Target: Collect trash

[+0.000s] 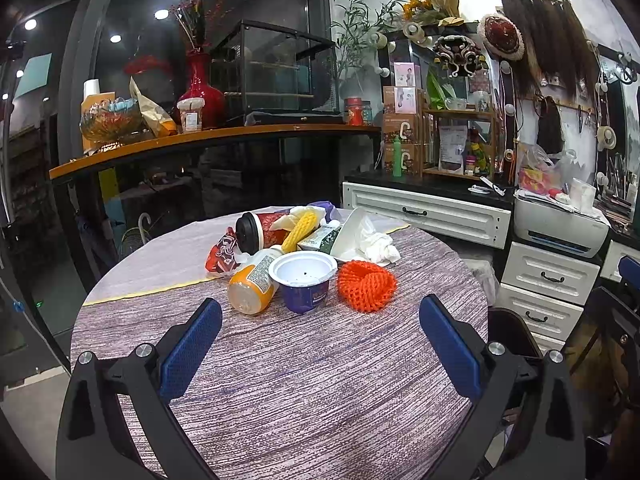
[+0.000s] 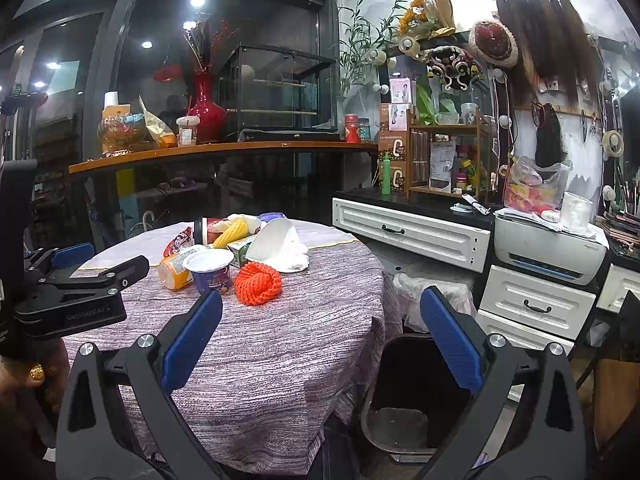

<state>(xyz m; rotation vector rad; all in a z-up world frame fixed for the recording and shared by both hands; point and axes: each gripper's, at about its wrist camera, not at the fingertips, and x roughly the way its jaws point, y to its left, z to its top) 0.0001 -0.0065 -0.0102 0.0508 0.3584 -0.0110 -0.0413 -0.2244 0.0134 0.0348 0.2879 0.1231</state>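
Left wrist view showed the left gripper point(image 1: 320, 316) held above the round table point(image 1: 300, 380), which was covered with a striped purple cloth. Its two blue fingers point(image 1: 192, 348) stood wide apart and nothing was between them.

The trash lay in one group on the far half of the table, ahead of the gripper. From left to right I saw a red wrapper point(image 1: 220, 256), then a dark-lidded paper cup point(image 1: 256, 232) lying on its side behind it. In front was an orange bottle point(image 1: 252, 286), also on its side, touching a blue yogurt cup point(image 1: 304, 280) that stood upright with its white inside showing. Behind them lay a yellow foam net point(image 1: 300, 228) and a small green carton point(image 1: 320, 238). More to the right was an orange foam net point(image 1: 366, 286), just beside the yogurt cup, and behind it a white paper bowl point(image 1: 352, 236) tipped over with a crumpled tissue point(image 1: 378, 246) coming out of it.

In the right wrist view the right gripper point(image 2: 320, 312) was over the right edge of the table, its jaws also wide apart and empty. The left gripper point(image 2: 76, 280) appeared at the left side. Below, beside the table, stood a dark trash bin point(image 2: 408, 400). Behind were white drawers point(image 2: 412, 236) and a white printer point(image 2: 548, 248).
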